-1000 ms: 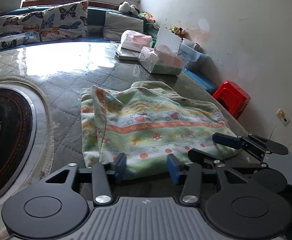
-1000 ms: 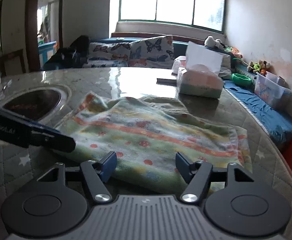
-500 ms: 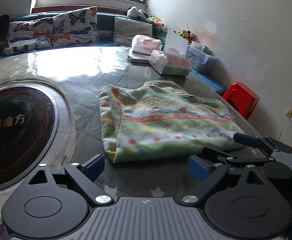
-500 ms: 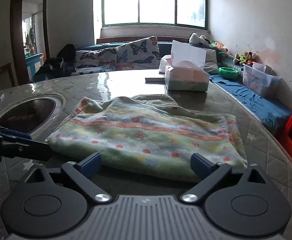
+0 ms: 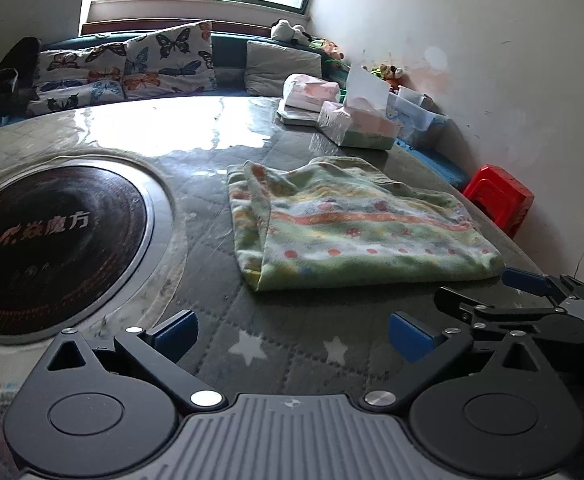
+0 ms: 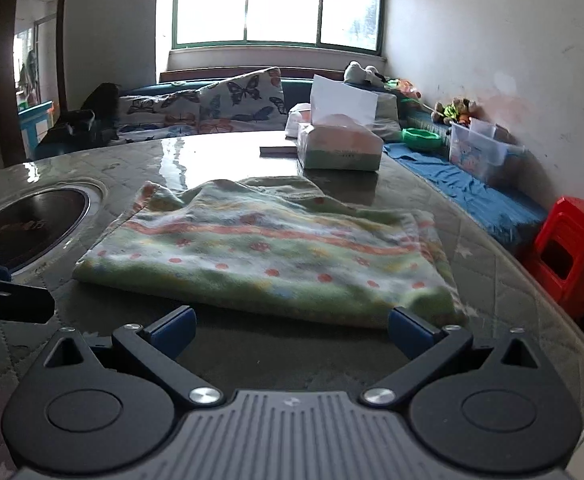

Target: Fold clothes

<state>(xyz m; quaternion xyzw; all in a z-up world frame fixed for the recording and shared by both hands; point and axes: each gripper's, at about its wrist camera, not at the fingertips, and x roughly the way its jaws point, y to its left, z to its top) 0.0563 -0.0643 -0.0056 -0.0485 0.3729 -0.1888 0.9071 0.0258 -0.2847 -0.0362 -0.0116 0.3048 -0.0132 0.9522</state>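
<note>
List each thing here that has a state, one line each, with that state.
Green striped fleece garment: folded, flat on the table, not gripped.
Left gripper: jaws just opened wide, nothing between them.
Right gripper: open wide, empty.
Tissue box: open, tissue sticking up.
Red plastic stool: upright on the floor.

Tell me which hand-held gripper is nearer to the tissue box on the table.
Right, judging by eye. The right hand-held gripper sits at the folded towel's near edge, the tissue box straight beyond. The left hand-held gripper is off the towel's other corner, box diagonally across.
</note>
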